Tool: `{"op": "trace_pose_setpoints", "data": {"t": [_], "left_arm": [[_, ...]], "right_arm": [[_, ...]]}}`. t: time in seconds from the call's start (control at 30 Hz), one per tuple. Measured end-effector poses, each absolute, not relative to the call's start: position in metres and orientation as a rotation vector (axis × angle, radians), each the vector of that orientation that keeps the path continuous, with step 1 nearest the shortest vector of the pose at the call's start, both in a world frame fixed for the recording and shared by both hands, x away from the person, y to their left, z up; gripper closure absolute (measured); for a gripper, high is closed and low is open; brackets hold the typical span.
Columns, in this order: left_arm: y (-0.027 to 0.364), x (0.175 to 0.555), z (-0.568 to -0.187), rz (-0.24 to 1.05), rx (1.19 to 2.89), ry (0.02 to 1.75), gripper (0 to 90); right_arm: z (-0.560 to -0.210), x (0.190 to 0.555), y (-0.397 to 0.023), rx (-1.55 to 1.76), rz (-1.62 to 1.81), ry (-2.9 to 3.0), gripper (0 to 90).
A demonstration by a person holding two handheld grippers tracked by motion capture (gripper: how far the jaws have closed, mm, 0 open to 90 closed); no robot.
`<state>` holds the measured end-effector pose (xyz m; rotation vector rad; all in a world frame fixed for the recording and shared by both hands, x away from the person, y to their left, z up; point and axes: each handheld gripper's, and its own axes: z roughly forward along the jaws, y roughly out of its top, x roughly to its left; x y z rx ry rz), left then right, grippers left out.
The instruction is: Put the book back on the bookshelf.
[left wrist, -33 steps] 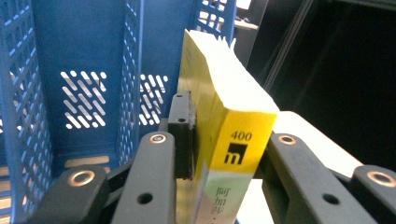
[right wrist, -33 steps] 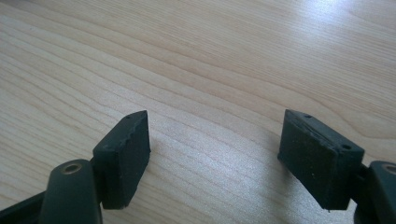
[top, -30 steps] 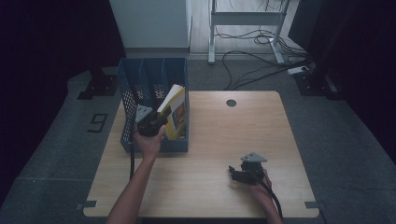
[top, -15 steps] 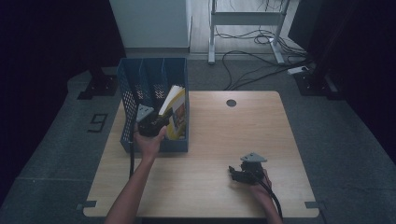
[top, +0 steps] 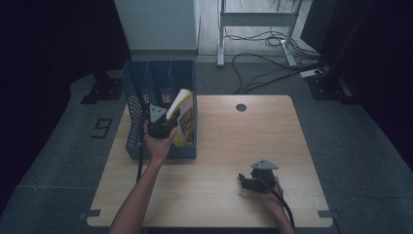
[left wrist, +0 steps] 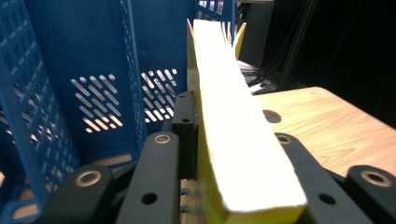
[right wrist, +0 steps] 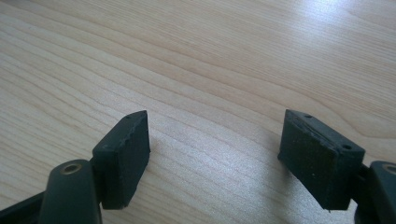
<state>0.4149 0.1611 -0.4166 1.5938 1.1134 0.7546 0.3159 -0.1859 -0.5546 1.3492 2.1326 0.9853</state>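
Observation:
A thick yellow book (top: 183,116) leans tilted in the right slot of the blue mesh file organizer (top: 132,117). My left gripper (top: 169,127) is shut on its lower part. In the left gripper view the book's pale page edge (left wrist: 219,84) runs up between the two black jaws of the left gripper (left wrist: 236,137), and the pads press on both covers. These jaws have just been closing with the book between them. My right gripper (top: 242,181) rests near the table's front right, pointing left. Its jaws stand wide apart over bare wood in the right gripper view (right wrist: 215,149), holding nothing.
The organizer (left wrist: 60,70) stands on the left part of the wooden table (top: 229,141), with slots to the left of the book. A round cable hole (top: 241,107) sits near the far edge. Cables and a desk frame lie on the floor beyond.

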Motion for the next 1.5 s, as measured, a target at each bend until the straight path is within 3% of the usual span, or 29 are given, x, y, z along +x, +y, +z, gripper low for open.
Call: {"op": "trace_pose_setpoints", "data": {"t": [0.97,1.5], "left_arm": [[0.158,0.431,-0.407,0.844,1.488,1.097,75.8],[0.157,0.446,-0.411,0.827,1.488,1.138,75.7]], "right_arm": [[-0.554,0.316,-0.188,1.366,1.005,2.129,23.7],[-0.554,0.316,-0.189,1.375,1.014,2.126,23.7]]}}
